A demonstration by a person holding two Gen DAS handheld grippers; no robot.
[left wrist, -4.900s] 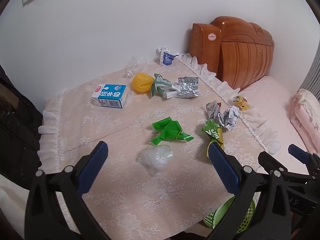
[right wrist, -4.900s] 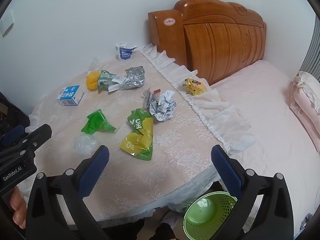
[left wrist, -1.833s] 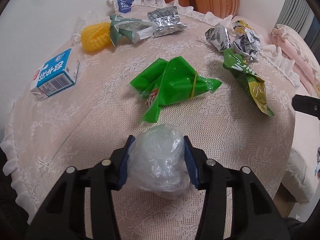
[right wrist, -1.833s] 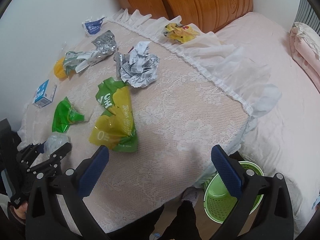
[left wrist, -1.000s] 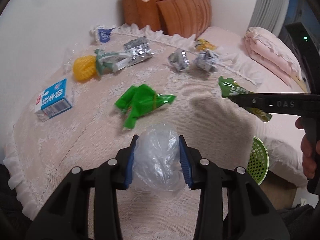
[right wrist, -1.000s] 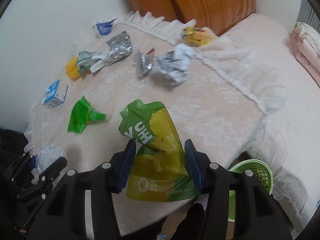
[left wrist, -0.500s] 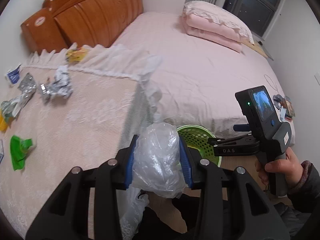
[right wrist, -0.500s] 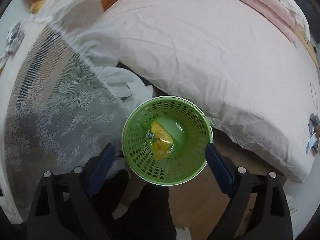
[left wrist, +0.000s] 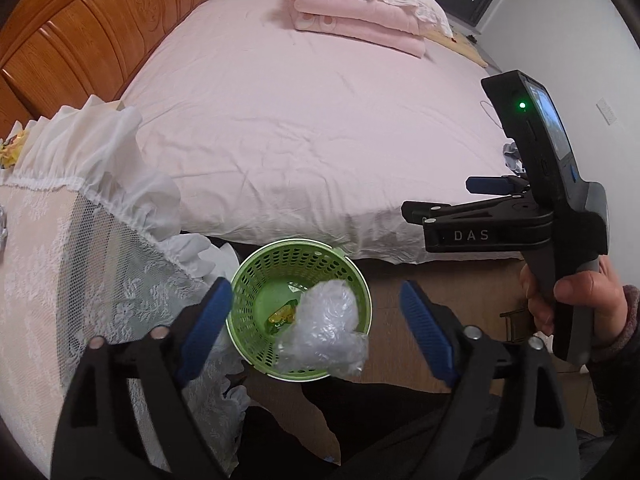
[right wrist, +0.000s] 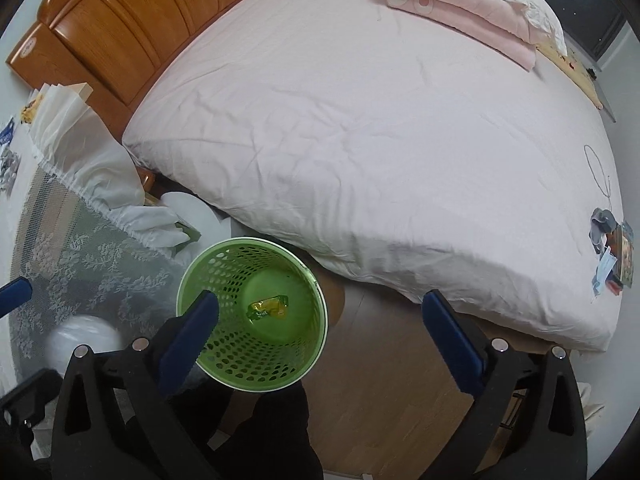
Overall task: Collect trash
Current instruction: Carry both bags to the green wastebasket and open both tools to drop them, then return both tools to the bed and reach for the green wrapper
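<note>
Half a second ago the left hand-held gripper was clamped on the clear plastic ball; its jaws have just been opening and now stand wide apart, the ball loose between them, touching neither blue pad, right over the mouth of the green basket. The right hand-held gripper has also just been opening — its jaws are spread wide with nothing between them, pointing down at the same basket.

Nearest in each wrist view are two black fingers with blue pads. Just beyond them stands the one perforated basket on the wooden floor, and at its bottom lies one yellow-green snack wrapper. In the left wrist view the ball covers part of that wrapper. In the right wrist view the ball shows only as a blurred white shape at the lower left, beside the other tool's blue pad.

To the left of the basket hangs the lace-covered surface with its white ruffle. One hand grips the right tool's handle at the right edge of the left view.

Farther off lies the pink bed, one folded pink quilt on it — and the wooden headboard behind.
</note>
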